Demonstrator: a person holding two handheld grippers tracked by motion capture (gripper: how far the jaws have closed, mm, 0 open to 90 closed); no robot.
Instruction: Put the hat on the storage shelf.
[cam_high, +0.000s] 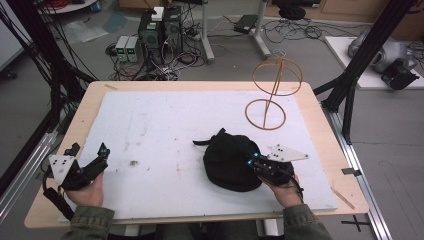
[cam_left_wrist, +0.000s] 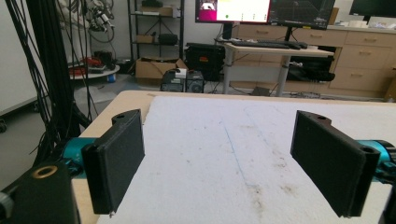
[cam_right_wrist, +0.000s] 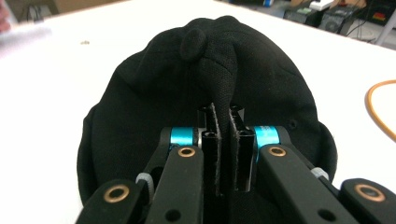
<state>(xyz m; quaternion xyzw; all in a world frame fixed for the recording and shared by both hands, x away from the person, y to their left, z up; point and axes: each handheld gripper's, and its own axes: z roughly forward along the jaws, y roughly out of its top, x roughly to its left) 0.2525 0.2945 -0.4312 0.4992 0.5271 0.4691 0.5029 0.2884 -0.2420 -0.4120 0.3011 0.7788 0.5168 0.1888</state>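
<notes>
1. Right gripper view: the right claw (cam_right_wrist: 223, 140) is clenched on a pinched ridge of fabric on the crown of the black cap (cam_right_wrist: 140, 107), the fold rising between its pads toward the top button ahead of the jaws.
2. The cap lies on the white mat (cam_high: 165, 125), directly under and ahead of this claw; the wire stand (cam_high: 272, 92) is well beyond it, up and to its right.
3. The left claw (cam_high: 92, 165) hangs released, jaws wide with nothing between them, far to the left of the cap.
4. To do the lift well, I judge the grip should stay firm and the claw rise straight, since a thin fold can slip out.
5. Bringing the left claw in to steady the brim side would likely keep the cap from sagging.
</notes>
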